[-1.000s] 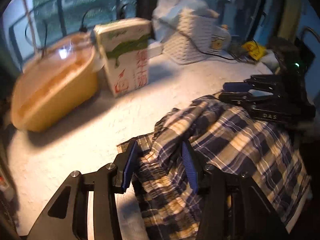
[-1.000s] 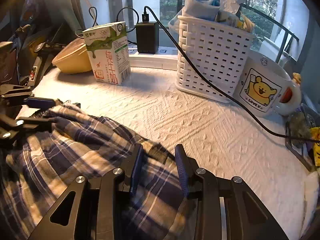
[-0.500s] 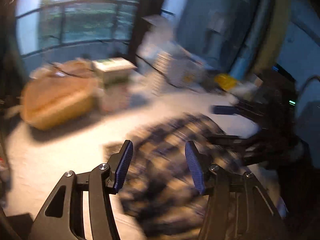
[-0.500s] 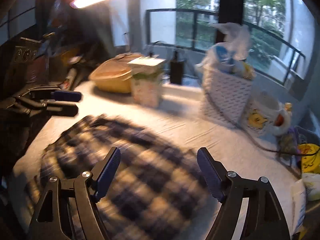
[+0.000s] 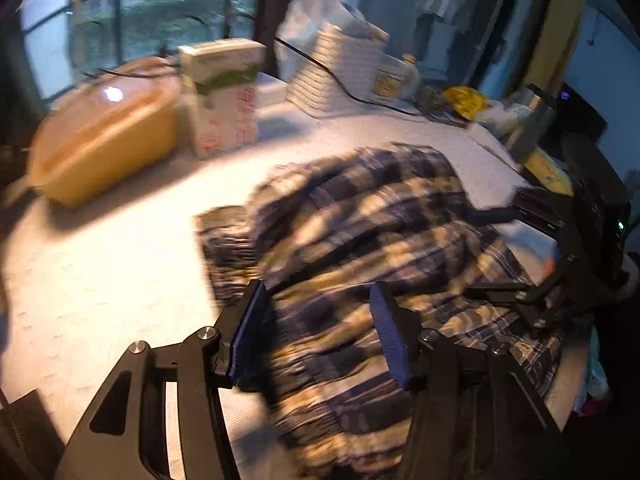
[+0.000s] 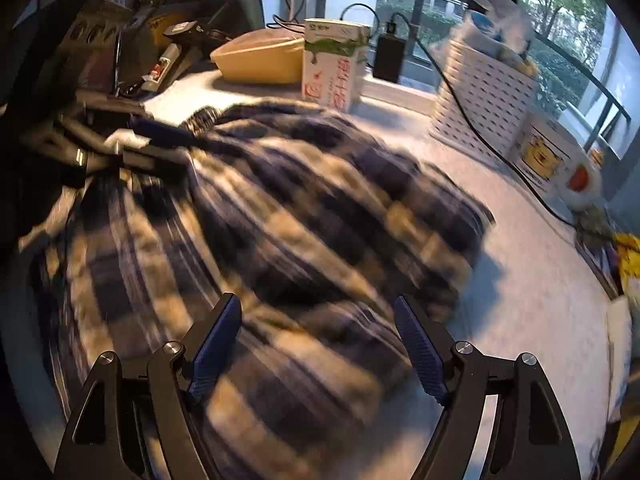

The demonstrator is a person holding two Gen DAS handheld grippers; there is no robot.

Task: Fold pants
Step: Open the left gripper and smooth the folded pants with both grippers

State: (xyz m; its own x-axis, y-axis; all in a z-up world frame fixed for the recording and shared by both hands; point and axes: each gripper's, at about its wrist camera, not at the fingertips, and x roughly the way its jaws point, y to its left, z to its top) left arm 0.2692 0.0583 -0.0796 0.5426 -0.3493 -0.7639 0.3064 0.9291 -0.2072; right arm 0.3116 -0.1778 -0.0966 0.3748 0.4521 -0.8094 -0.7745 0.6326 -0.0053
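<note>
White textured cloth [image 6: 520, 280] covers the work surface, with a railed window behind it.

Plaid pants [image 6: 280, 220], navy and cream, lie bunched in a loose heap on the near half of the surface. Both views show them blurred, so the fold lines cannot be read.

Left gripper [image 5: 320, 332]: jaws spread apart, nothing clamped between the blue pads [image 5: 250, 334]. It hangs over the near left edge of the heap; whether the tips touch the fabric cannot be told.

Right gripper [image 6: 320, 344]: jaws spread wider, released, above the near right part of the pants. In the left wrist view it appears as a dark shape at the right of the heap.

At the far left of the surface stands a yellow lidded container [image 5: 104, 140], and just beside it an upright milk carton [image 6: 334, 68]. Further right stands a white perforated basket [image 6: 484, 92], with a black cable [image 6: 472, 120] running down across its front. A mug [image 6: 556, 160] with a yellow cartoon figure sits right of the basket.
</note>
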